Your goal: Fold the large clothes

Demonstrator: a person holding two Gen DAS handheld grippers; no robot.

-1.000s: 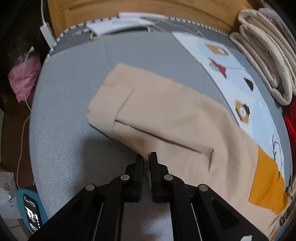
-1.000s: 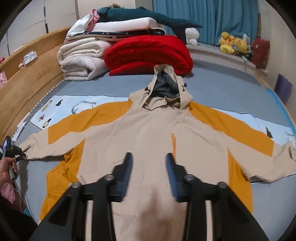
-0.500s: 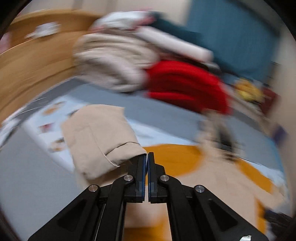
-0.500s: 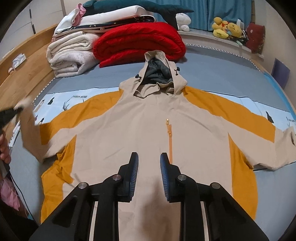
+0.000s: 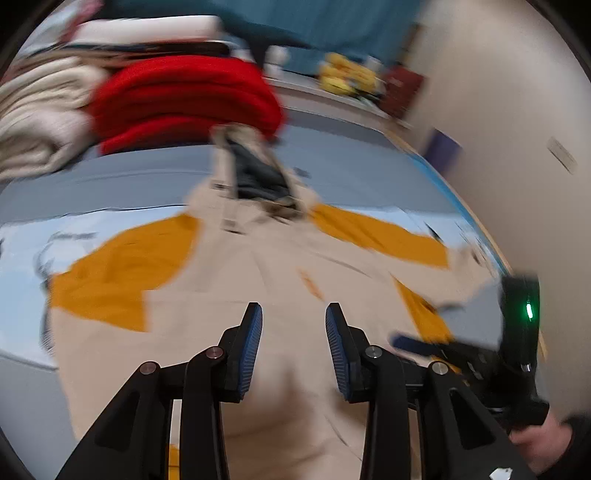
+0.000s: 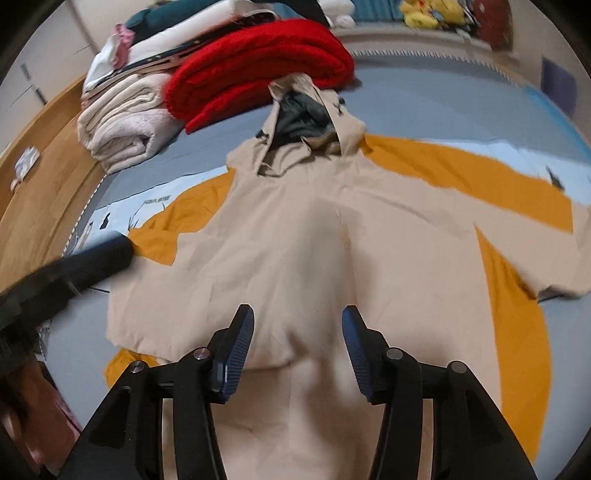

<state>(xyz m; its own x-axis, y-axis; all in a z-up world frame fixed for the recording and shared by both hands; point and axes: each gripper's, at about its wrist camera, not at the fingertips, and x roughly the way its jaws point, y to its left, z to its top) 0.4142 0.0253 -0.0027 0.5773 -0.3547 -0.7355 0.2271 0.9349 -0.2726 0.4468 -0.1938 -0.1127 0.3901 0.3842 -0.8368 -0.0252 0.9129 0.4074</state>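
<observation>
A large beige and orange hooded jacket (image 6: 317, 229) lies face up on the grey bed (image 6: 424, 96), hood toward the far end. Its left sleeve (image 6: 159, 295) is folded in over the body; the right sleeve (image 6: 517, 192) lies spread out. My left gripper (image 5: 293, 343) is open and empty above the jacket's lower body (image 5: 280, 295). My right gripper (image 6: 297, 354) is open and empty above the lower front. The left gripper also shows as a dark blur at the left of the right wrist view (image 6: 70, 269). The right gripper shows in the left wrist view (image 5: 480, 354).
A red blanket (image 6: 258, 62) and cream folded bedding (image 6: 125, 129) are stacked at the bed's far end, just behind the hood (image 6: 306, 118). A wooden bed frame (image 6: 40, 184) runs along the left. Plush toys (image 6: 432, 14) sit on the far ledge.
My left gripper lifted the left sleeve end, carried it over the jacket body and let go; its jaws opened. My right gripper's jaws narrowed, then widened again, and it tilted left.
</observation>
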